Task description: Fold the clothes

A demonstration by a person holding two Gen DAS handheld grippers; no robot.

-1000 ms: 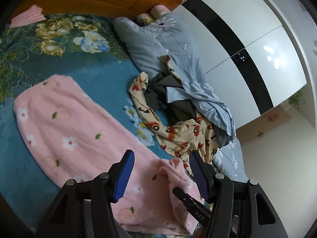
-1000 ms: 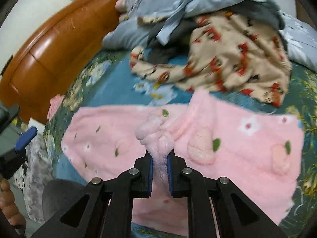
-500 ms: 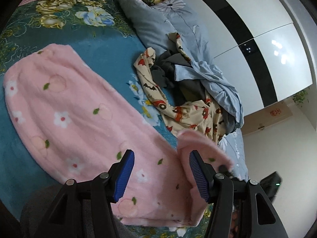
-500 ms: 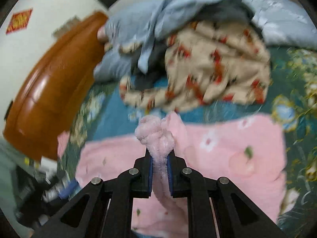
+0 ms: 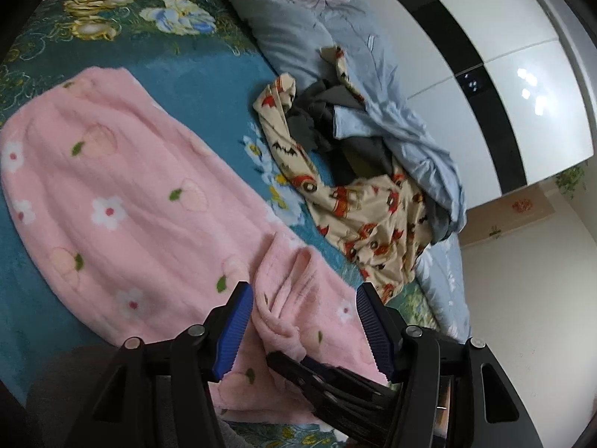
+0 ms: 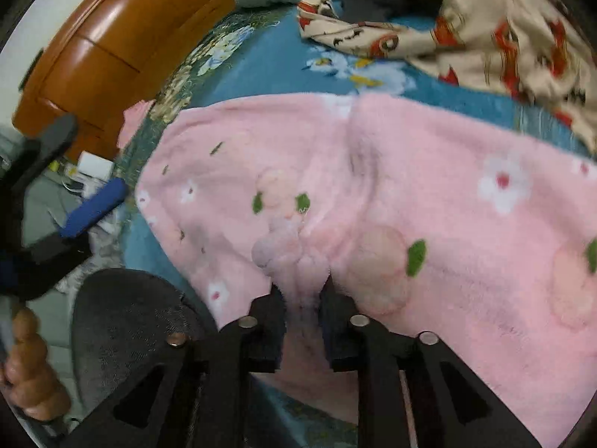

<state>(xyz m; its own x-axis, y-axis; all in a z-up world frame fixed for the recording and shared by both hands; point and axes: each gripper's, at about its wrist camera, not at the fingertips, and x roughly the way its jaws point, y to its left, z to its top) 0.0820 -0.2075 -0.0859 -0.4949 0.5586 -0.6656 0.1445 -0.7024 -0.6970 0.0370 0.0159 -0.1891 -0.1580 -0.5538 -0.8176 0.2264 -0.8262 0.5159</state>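
A fluffy pink garment (image 5: 130, 186) with flowers and peaches lies spread on the teal bedspread (image 5: 209, 74). Its near corner is folded over onto it as a rumpled flap (image 5: 298, 272). My left gripper (image 5: 303, 291) hovers open just above that flap, with nothing between its blue pads. In the right wrist view the same pink garment (image 6: 447, 186) fills the frame. My right gripper (image 6: 303, 291) is low over it and its jaws are opening, with a bunched pink tuft (image 6: 283, 250) still lying between them. The left gripper's blue pad (image 6: 93, 205) shows at the far left.
A heap of clothes, topped by a beige printed piece (image 5: 365, 205), lies beyond the pink garment beside a blue-grey quilt (image 5: 298, 37). A wooden headboard (image 6: 93, 48) bounds the bed. White wardrobe doors (image 5: 485, 74) stand behind. A person's hand (image 6: 30, 373) is at the lower left.
My right gripper brought the pinched pink corner across and down onto the garment, and its jaws have parted slightly. My left gripper sank closer to the cloth, still open.
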